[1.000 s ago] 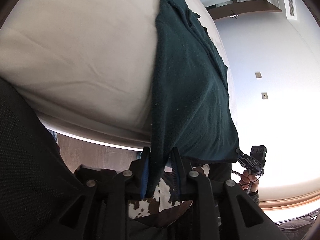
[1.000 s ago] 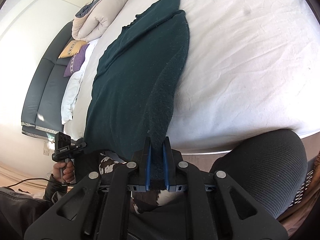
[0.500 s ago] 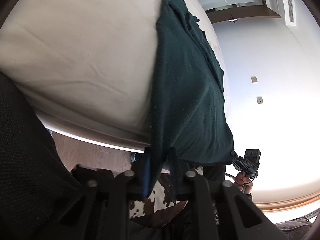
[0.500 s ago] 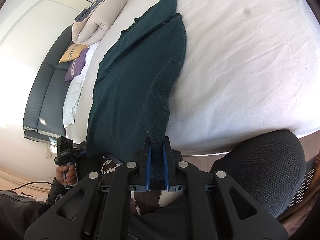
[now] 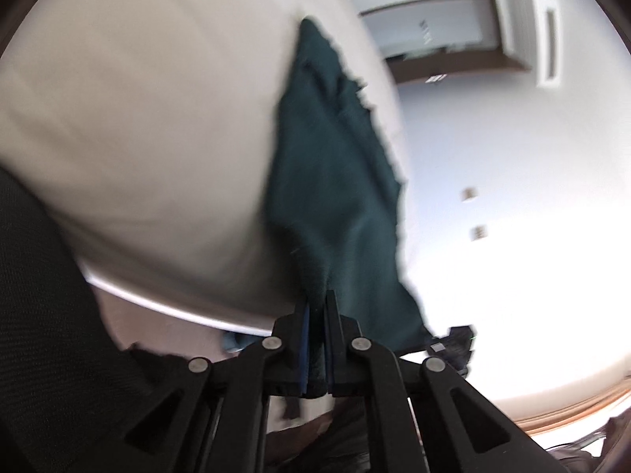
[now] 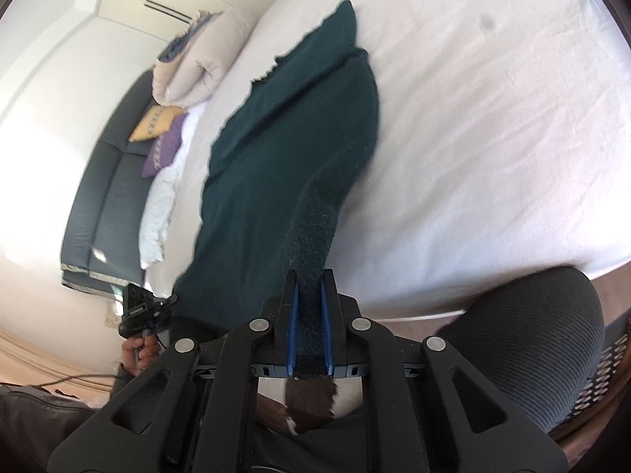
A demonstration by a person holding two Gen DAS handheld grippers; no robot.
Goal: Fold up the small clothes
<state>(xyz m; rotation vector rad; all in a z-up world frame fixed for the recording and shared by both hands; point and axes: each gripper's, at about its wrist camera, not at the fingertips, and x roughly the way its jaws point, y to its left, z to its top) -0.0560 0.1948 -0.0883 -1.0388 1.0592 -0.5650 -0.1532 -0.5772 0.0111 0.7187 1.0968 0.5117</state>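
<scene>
Dark green knitted garment (image 6: 292, 149) stretched over white bed sheet (image 6: 493, 138), left gripper (image 5: 315, 307) clamped on one edge, right gripper (image 6: 310, 287) clamped on another.

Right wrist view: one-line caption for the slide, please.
Right gripper shut on dark green garment, its edge lifted off the white bed.

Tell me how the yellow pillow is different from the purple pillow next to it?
The yellow pillow is golden with a pale patterned band; the purple pillow is violet. The yellow one lies farther from the camera, nearer the rolled beige duvet; the purple one lies closer, partly over white bedding. Both lie at the grey headboard, touching each other.
</scene>
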